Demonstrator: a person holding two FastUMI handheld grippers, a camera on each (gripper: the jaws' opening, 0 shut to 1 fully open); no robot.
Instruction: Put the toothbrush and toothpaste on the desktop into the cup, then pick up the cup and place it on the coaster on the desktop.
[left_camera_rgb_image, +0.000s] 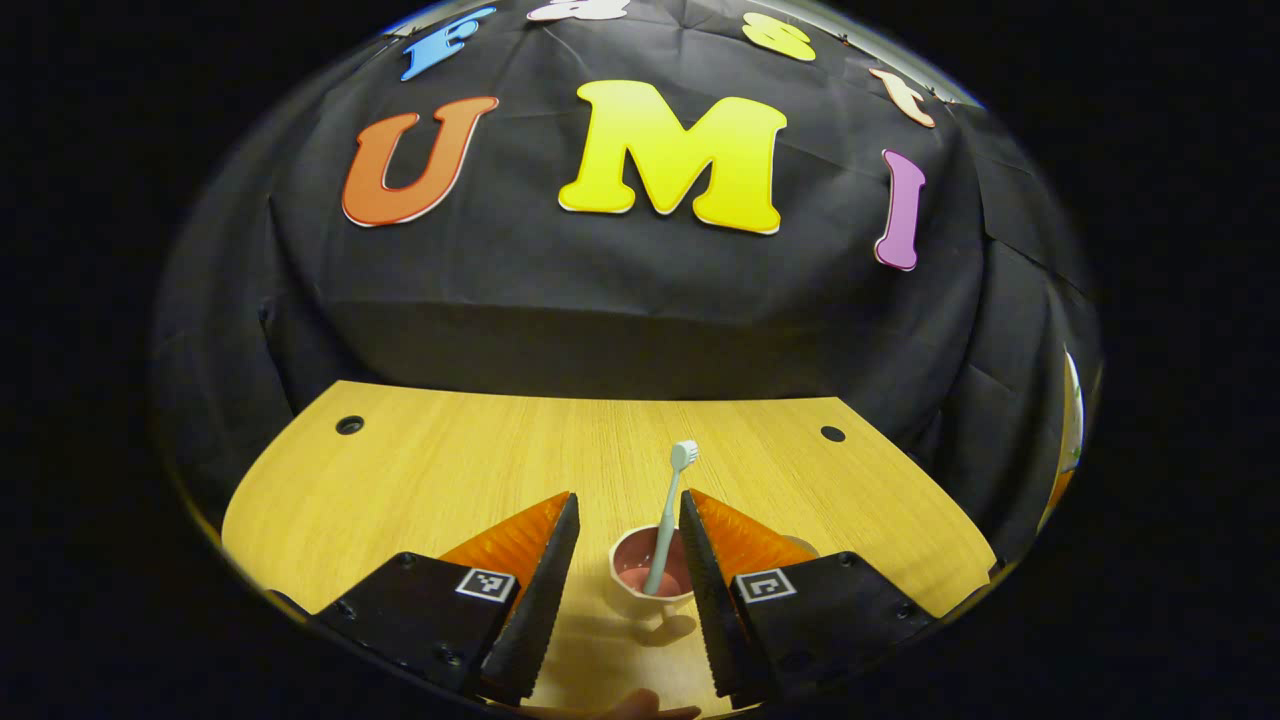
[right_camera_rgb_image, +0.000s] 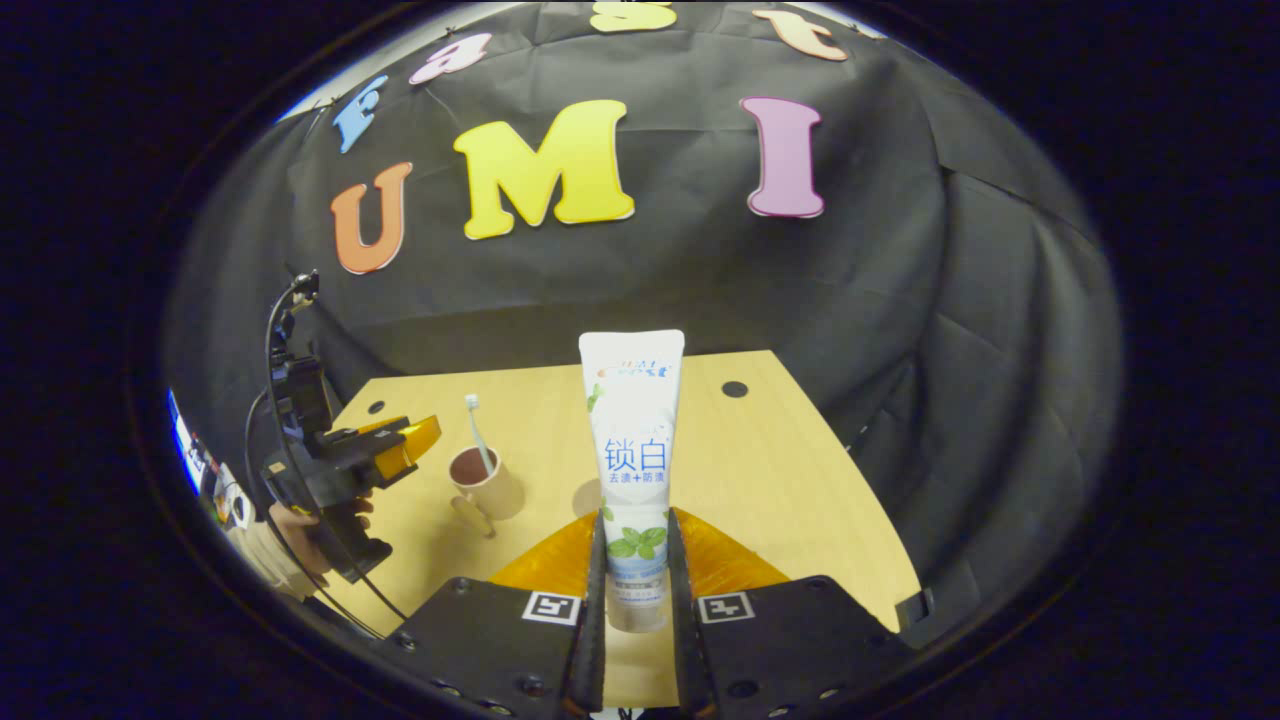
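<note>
Pale yellow wood grain covers the desktop (left_camera_rgb_image: 420, 480), in which two small dark round holes (left_camera_rgb_image: 349, 425) are set near the far corners, and the black cloth wall is hung close behind its far edge. A pinkish-beige cup with a dark red inside (left_camera_rgb_image: 650, 572) is stood on the desktop, and a pale green toothbrush (left_camera_rgb_image: 668, 520) is leant in it, handle down and bristle head up, tilted slightly to the right in the left gripper view. The left gripper (left_camera_rgb_image: 628, 590) is held wide apart with nothing between its black toothed fingers (left_camera_rgb_image: 545, 590), and the cup is seen through the gap, just beyond the tips. A white toothpaste tube with green leaves printed on it (right_camera_rgb_image: 634, 450) is clamped low down, near its cap end, between both fingers of the right gripper (right_camera_rgb_image: 636, 590). The tube's long axis is stood upright, flat crimped end on top, clear of the desktop. In the right gripper view, the left gripper is gripped by a hand (right_camera_rgb_image: 300, 525) and is pointed at the cup, left of the tube.
</note>
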